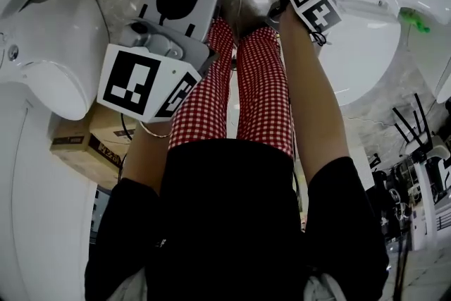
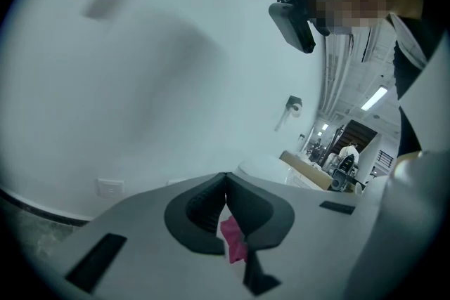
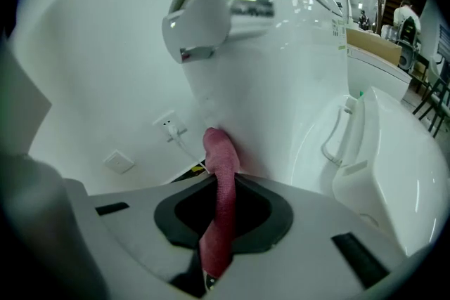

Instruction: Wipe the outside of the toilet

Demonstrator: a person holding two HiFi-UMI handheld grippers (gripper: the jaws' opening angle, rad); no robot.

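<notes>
My right claw (image 3: pixel 228 186) is clamped on the cloth (image 3: pixel 221 151), whose tip touches the toilet (image 3: pixel 281 81) below the lever (image 3: pixel 211 21). My left claw (image 2: pixel 226 179) is closed on a pink scrap (image 2: pixel 233 239).

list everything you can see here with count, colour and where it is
toilet: one, white, head view's upper right
flush lever: one, chrome, on the toilet's side
cloth: one, pink, its end against the toilet below the flush lever
second fixture: one, white, head view's left
cardboard box: one, brown, below the second fixture
green item: one, small, by the toilet at head view's right; can't tell what it is
scrap: one, pink, between the left jaws
trousers: one pair, red-and-white checked, head view's middle
left hand-held gripper: one, grey, shut on the scrap
right hand-held gripper: one, grey, shut on the cloth
</notes>
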